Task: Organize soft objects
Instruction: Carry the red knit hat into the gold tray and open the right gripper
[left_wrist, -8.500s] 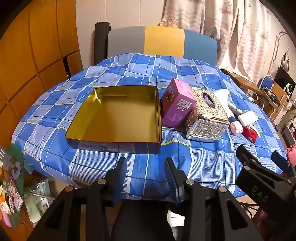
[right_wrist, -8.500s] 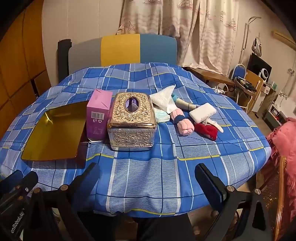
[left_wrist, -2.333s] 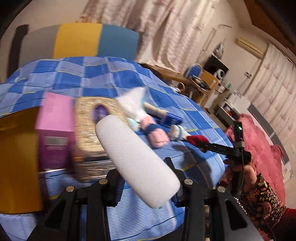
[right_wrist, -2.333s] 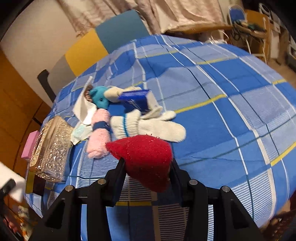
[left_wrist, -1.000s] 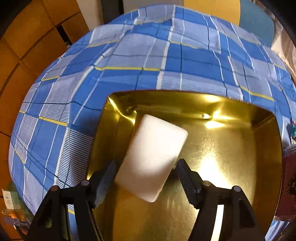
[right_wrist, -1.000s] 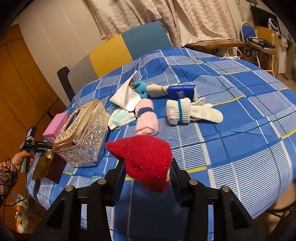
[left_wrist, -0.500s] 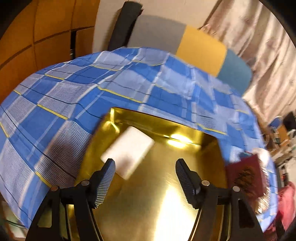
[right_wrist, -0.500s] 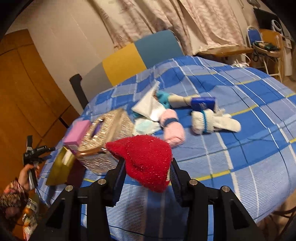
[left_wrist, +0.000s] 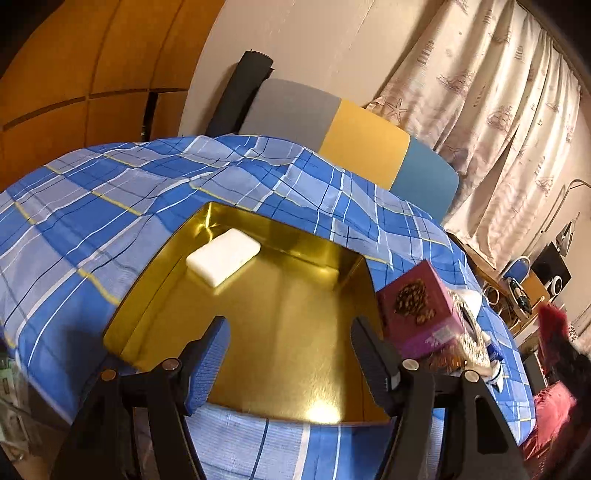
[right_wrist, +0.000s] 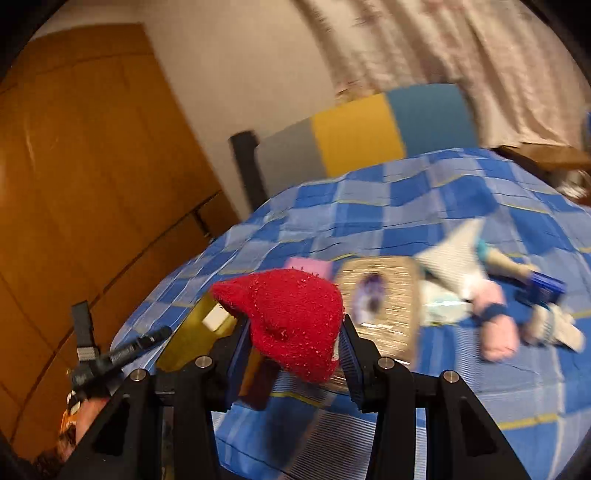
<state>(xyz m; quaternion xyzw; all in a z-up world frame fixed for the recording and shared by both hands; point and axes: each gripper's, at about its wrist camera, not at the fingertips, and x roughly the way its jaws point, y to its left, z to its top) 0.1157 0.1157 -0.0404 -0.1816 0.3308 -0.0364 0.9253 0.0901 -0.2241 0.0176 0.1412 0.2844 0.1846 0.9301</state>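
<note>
A white soft pad (left_wrist: 223, 256) lies in the far left corner of the gold tin tray (left_wrist: 306, 284), free of any grip. My left gripper (left_wrist: 289, 341) hangs open and empty over the tray's near side. In the right wrist view my right gripper (right_wrist: 291, 345) is shut on a red fuzzy soft piece (right_wrist: 288, 314), held in the air above the table near the tray (right_wrist: 177, 341). A pink sock (right_wrist: 495, 328), a white mitten (right_wrist: 554, 330), a white cloth (right_wrist: 456, 262) and a small doll (right_wrist: 498, 260) lie blurred on the blue checked cloth to the right.
A purple box (left_wrist: 417, 310) and an ornate metal tissue box (right_wrist: 380, 295) stand right of the tray. A blue packet (right_wrist: 546, 286) lies among the soft things. A chair (left_wrist: 354, 136) stands behind the table, wooden panels at left. A hand (right_wrist: 83, 410) holds the other gripper.
The left gripper has let go of the white pad and drawn back and up from the tray. The right gripper has carried the red piece up and leftward, toward the tray.
</note>
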